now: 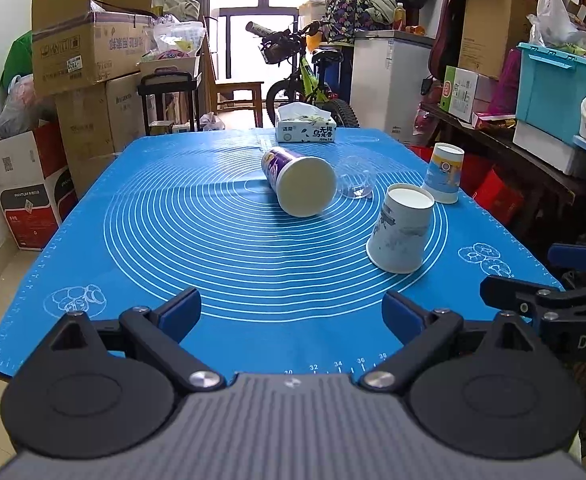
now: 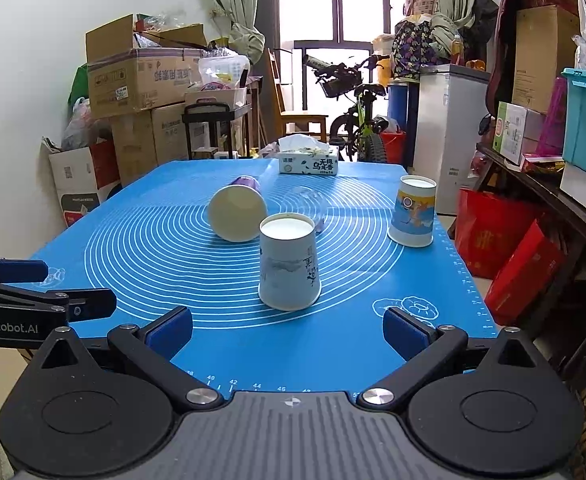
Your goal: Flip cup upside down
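A white paper cup with grey print (image 1: 401, 232) (image 2: 289, 264) stands upside down on the blue mat (image 1: 213, 240) (image 2: 165, 248). A second printed cup with blue and yellow (image 1: 444, 173) (image 2: 413, 211) stands upside down near the mat's right edge. A purple cup (image 1: 299, 182) (image 2: 239, 210) lies on its side at mid mat. A clear plastic cup (image 1: 357, 178) (image 2: 311, 200) lies on its side beside it. My left gripper (image 1: 291, 314) is open and empty above the near edge. My right gripper (image 2: 287, 330) is open and empty, just short of the white cup.
A tissue box (image 1: 306, 128) (image 2: 308, 162) sits at the mat's far edge. Cardboard boxes (image 1: 89, 56) stack at the left, a bicycle (image 1: 309, 80) and a white cabinet (image 1: 389, 80) stand behind, and a cluttered shelf (image 1: 533, 136) runs along the right.
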Tool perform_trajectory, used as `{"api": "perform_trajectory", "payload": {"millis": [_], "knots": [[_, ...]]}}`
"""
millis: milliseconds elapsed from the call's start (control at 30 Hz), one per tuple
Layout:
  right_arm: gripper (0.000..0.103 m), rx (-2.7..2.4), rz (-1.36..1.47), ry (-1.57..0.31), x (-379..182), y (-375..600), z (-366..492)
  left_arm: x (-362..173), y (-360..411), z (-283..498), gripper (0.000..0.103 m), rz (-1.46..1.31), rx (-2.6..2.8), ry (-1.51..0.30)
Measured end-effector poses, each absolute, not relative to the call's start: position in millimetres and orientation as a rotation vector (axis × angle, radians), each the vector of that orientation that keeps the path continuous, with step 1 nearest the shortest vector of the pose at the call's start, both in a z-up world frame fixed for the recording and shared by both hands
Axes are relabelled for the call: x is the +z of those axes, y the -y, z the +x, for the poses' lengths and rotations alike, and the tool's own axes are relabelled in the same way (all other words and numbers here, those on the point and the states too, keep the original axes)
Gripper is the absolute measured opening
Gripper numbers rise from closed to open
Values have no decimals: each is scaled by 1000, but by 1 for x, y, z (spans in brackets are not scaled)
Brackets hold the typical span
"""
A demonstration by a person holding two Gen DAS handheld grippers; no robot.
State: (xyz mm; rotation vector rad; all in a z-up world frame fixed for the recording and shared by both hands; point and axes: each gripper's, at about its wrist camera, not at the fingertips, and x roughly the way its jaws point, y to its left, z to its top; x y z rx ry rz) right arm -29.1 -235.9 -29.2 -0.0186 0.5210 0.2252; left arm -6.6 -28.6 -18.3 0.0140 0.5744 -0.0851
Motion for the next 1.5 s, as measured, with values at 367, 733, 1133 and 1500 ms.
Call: {"api": "perform_trajectory", "payload": {"millis": [367,733,1133,1500], "knots": [[103,231,-20,-524,-30,232,-32,-19,28,-9,96,16,-89,-581],[103,231,-25,-529,-30,234,-31,-20,31,-7,96,26,-95,-589],[103,231,-24,-530,-30,234,-30,-20,33,-7,96,30,-95,-590],[103,229,-19,-536,-33,237,-28,-21,33,-7,96,32,-95,-593]]}}
